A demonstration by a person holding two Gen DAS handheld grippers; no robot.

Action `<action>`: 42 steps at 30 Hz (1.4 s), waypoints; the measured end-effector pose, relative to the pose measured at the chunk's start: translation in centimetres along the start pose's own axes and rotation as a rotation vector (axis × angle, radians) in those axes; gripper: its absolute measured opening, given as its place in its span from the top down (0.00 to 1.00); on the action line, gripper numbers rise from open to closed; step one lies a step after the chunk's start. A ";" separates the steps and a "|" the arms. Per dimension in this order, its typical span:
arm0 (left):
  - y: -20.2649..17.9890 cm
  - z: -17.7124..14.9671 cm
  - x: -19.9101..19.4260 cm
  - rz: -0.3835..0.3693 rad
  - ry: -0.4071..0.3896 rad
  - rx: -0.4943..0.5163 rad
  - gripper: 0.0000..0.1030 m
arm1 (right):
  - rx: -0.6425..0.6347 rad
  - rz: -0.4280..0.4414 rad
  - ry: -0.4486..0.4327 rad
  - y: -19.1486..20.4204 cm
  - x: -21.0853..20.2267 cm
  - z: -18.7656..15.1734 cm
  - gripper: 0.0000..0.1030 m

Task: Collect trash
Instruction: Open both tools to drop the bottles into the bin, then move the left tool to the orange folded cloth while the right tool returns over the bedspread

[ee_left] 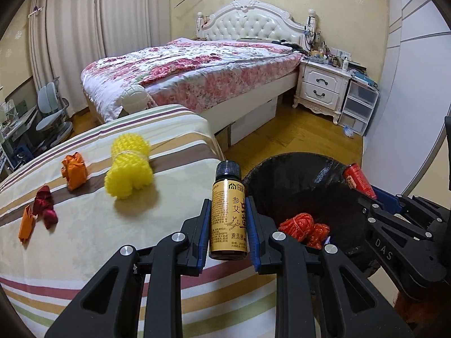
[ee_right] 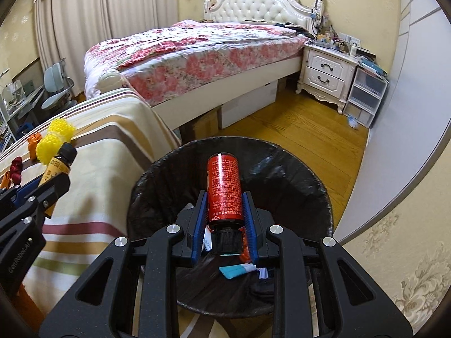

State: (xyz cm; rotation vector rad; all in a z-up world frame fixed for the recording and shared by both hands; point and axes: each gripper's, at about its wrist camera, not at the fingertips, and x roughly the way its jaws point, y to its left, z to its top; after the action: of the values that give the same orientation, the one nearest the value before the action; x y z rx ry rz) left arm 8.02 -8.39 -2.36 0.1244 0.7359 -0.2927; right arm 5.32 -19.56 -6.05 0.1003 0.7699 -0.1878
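Left wrist view: left gripper (ee_left: 229, 226) clamped on gold bottle (ee_left: 229, 219), upright, black ribbed cap on top, glossy label; held at edge of striped cloth (ee_left: 84, 253), just beside bin (ee_left: 282, 169), likely ready for drop. Yellow foam net (ee_left: 128, 169) and crumpled wrappers (ee_left: 73, 170) lie on cloth.

Right wrist view: right gripper (ee_right: 225, 219) clamped on red bottle (ee_right: 224, 188), smooth cylinder, cap toward camera, held over black-lined bin (ee_right: 310, 180) opening, trash inside.

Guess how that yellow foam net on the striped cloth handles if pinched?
The yellow foam net looks like bunched open mesh, so probably very light and squashy; fingers would likely compress it before gripping. Its rounded lobes may roll slightly on the striped cloth. Unlikely fragile.
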 end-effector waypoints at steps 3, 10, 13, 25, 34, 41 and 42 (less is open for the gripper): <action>-1.0 0.6 1.1 0.001 0.006 0.017 0.76 | 0.016 -0.004 0.006 -0.8 0.6 0.3 0.76; -2.1 1.7 2.6 0.004 0.019 0.035 0.76 | 0.041 -0.014 0.017 -1.9 1.8 0.7 0.76; -2.4 1.7 3.0 0.005 0.027 0.039 0.76 | 0.045 -0.018 0.021 -2.1 2.1 0.7 0.76; -2.7 2.2 3.4 0.016 0.040 0.040 0.46 | 0.061 -0.046 0.025 -2.6 2.5 0.5 0.68; -1.3 1.7 2.4 0.049 0.028 0.022 0.32 | 0.065 -0.067 0.015 -2.4 1.6 0.2 0.60; 2.4 0.0 0.7 0.115 0.048 -0.033 0.31 | 0.036 -0.014 0.011 0.5 0.3 -0.4 0.54; 3.3 -0.3 0.4 0.131 0.052 -0.045 0.31 | 0.024 0.003 0.010 1.4 0.1 -0.6 0.54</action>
State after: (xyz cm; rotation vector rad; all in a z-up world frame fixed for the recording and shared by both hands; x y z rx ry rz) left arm 9.07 -5.26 -2.83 0.1373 0.7823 -0.1485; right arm 5.27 -18.15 -6.48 0.1258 0.7778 -0.1935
